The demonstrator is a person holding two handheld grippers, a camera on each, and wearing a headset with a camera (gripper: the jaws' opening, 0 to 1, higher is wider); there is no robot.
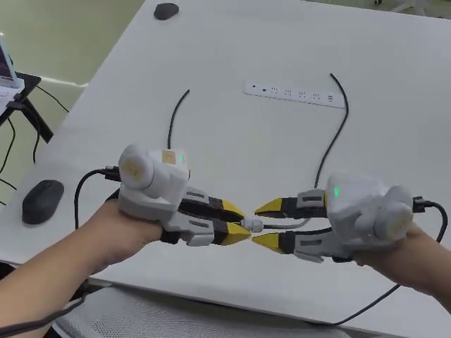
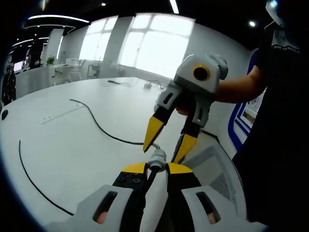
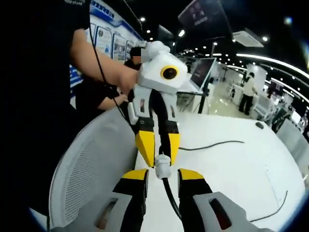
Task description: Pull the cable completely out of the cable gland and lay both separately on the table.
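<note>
Above the table's near edge, my left gripper (image 1: 239, 224) (image 2: 158, 168) is shut on the small white cable gland (image 1: 252, 225) (image 2: 157, 158) (image 3: 162, 164). A black cable (image 1: 299, 224) (image 3: 170, 192) leaves the gland and runs between the yellow fingers of my right gripper (image 1: 266, 225) (image 3: 163, 175). That gripper faces the left one tip to tip and stands open, one finger on each side of the cable, just behind the gland. Whether its pads touch the cable is unclear.
On the white table (image 1: 232, 148) lie a white power strip (image 1: 294, 94), a long black cable (image 1: 337, 134) and a second loose black cable (image 1: 176, 113). A dark mouse (image 1: 42, 200) sits at the left edge, another dark object (image 1: 166, 10) far back. A grey chair (image 1: 141, 317) stands below.
</note>
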